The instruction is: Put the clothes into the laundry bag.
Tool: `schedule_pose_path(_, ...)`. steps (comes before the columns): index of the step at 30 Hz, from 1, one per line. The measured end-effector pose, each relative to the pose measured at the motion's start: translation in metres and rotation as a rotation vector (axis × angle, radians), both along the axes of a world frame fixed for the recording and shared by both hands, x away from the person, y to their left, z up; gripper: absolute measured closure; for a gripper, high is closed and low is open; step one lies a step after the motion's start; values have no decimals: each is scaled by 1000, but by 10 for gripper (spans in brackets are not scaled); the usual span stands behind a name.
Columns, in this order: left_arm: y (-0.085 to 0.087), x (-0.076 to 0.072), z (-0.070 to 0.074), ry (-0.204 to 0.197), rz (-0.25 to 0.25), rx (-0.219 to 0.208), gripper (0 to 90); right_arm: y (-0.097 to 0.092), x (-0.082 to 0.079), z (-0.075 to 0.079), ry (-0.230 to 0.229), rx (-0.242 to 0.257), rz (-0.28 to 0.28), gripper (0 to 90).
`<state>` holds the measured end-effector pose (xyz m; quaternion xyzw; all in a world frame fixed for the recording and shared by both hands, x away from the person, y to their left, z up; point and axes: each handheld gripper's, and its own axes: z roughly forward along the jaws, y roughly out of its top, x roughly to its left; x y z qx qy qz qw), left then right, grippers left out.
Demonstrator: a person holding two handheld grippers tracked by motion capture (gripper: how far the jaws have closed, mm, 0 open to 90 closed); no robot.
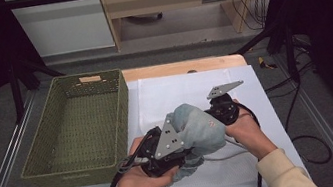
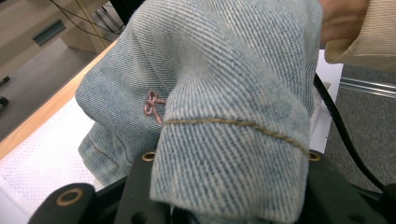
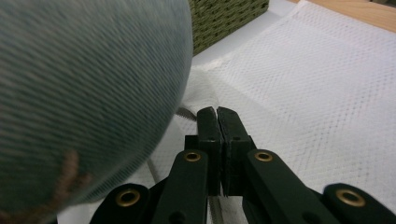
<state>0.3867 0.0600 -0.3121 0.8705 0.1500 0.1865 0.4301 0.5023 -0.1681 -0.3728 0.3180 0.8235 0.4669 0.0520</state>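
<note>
Item: denim garment [image 1: 199, 129], pale blue, bundled, small pink bow stitched on one face. Location: lifted off the white mesh cloth [image 1: 174, 92], between my two grippers, just right of the green woven basket [image 1: 78, 122].

Item: my left gripper [image 2: 229, 186]. Jaws partly apart with a thick fold of the denim [image 2: 224, 116] packed between them; the fabric drapes over both jaws and hides the pads, and a tan seam line runs across the fold just above them. In the high view this gripper [image 1: 163, 149] sits at the near-left side of the bundle, its grey plate facing up.

Item: my right gripper [image 3: 218, 116]. Jaws pressed together, nothing between the tips. The denim [image 3: 84, 93] hangs blurred just beside them on the view's left; whether it touches them I cannot tell. In the high view this gripper [image 1: 222, 107] is at the far-right side of the bundle.

Item: wooden table [image 1: 180, 67], edge showing beyond the cloth.
</note>
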Motion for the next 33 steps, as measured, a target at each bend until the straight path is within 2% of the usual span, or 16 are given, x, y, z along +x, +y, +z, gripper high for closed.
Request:
schedule_pose_path(5, -5, 0, -2, 6, -14, 1, 623, -2, 0, 0, -5, 4, -10, 891)
schedule_pose_path(9, -11, -5, 1, 8, -31, -18, 623, -2, 1, 1, -6, 11, -8, 891)
schedule_pose_path(20, -18, -3, -1, 19, -34, -26, 622, -4, 3, 0, 3, 14, -9, 891)
schedule_pose_path(28, -18, -1, -13, 36, -37, -27, 622, -3, 3, -3, 1, -6, -6, 891)
schedule_pose_path(33, -9, -6, -15, 35, -39, -31, 622, -1, 4, -3, -6, -8, 4, 891)
